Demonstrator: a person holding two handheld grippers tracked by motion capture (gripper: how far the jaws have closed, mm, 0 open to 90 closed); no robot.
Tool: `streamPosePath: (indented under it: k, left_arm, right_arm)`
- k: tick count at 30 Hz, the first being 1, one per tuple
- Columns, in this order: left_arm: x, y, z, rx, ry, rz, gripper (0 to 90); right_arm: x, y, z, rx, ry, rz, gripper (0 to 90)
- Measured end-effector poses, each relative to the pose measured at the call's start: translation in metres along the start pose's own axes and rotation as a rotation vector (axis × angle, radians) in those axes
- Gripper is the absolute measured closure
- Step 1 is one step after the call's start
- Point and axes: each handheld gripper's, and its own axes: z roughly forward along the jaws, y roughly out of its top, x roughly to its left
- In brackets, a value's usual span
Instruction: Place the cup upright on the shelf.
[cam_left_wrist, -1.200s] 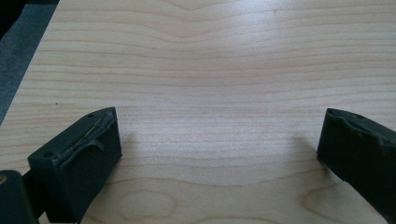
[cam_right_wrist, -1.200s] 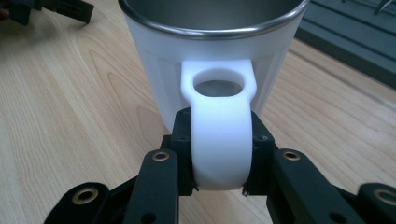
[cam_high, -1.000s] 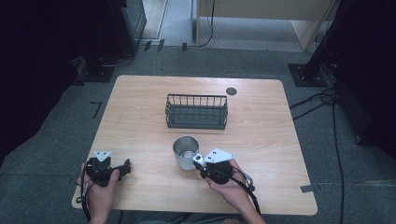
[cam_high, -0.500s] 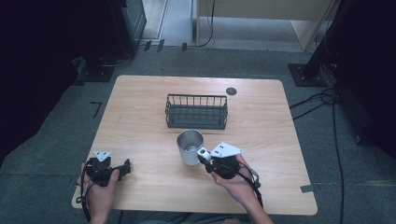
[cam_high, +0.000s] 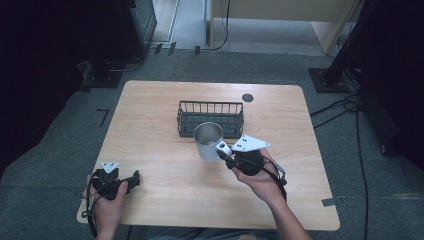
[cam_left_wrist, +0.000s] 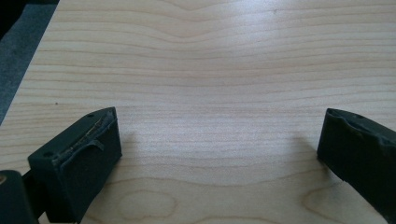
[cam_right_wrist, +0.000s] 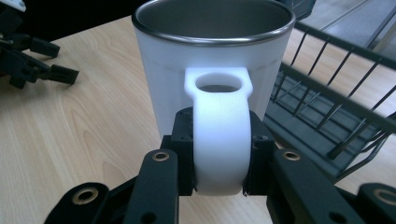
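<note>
**Mug being carried by its handle toward the wire basket**

A light wooden table (cam_high: 150, 130) is being viewed from above, set on grey carpet with dark equipment stands and trailing cables around it. Near the far middle of the table a black wire basket (cam_high: 210, 118) is standing, with nothing visible inside it.

A white mug (cam_high: 208, 141) with a steel-lined interior is being held upright by the right gripper (cam_high: 226, 156), just in front of the basket's near wall. In the right gripper view, the mug's white handle (cam_right_wrist: 219, 135) is being pinched between the two black jaws, which are closed against its flanks, while the basket's wires (cam_right_wrist: 336, 116) are showing close beside and beyond the mug. From the high view the mug appears to be lifted clear of the wood, though this cannot be told for certain.

The left gripper (cam_high: 131, 181) is being rested near the table's near left corner, well apart from the mug; its jaws are being kept wide apart over bare wood, with nothing between them.

The carrying step is judged to be in hand, with placement in the basket the likely aim. The next move is judged to call for the mug being raised above the basket's rim, moved forward over the opening, and lowered level so the base is not caught on the wires.
</note>
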Motion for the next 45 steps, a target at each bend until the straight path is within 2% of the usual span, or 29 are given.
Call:
streamPosePath:
  k: [15,23,27,29,31,39,42,45]
  left_arm:
    - [0.000,0.000,0.000,0.000,0.000,-0.001,0.0]
    - [0.000,0.000,0.000,-0.001,0.000,-0.002,0.0]
    - [0.000,0.000,0.000,-0.001,0.000,-0.002,0.0]
    - [0.000,0.000,0.000,-0.001,0.000,-0.002,0.0]
    - [0.000,0.000,0.000,-0.001,0.000,-0.002,0.0]
    - [0.000,0.000,0.000,-0.001,0.000,-0.002,0.0]
    - [0.000,0.000,0.000,-0.002,0.001,-0.003,0.0]
    - [0.000,0.000,0.000,-0.002,0.000,-0.002,0.0]
  right_arm:
    - [-0.023,0.037,0.004,-0.031,-0.008,-0.019,71.5]
    - [-0.038,0.050,0.012,-0.030,-0.020,-0.003,71.4]
    - [-0.045,0.056,0.017,-0.024,-0.019,0.023,71.5]
    - [-0.046,0.057,0.018,-0.025,-0.021,0.020,71.5]
    - [-0.048,0.061,0.018,-0.035,-0.001,0.027,71.5]
    - [-0.053,0.073,0.021,-0.063,-0.017,0.024,71.5]
    - [-0.057,0.077,0.023,-0.076,-0.003,0.037,71.5]
    - [-0.060,0.081,0.026,-0.089,-0.015,0.020,71.5]
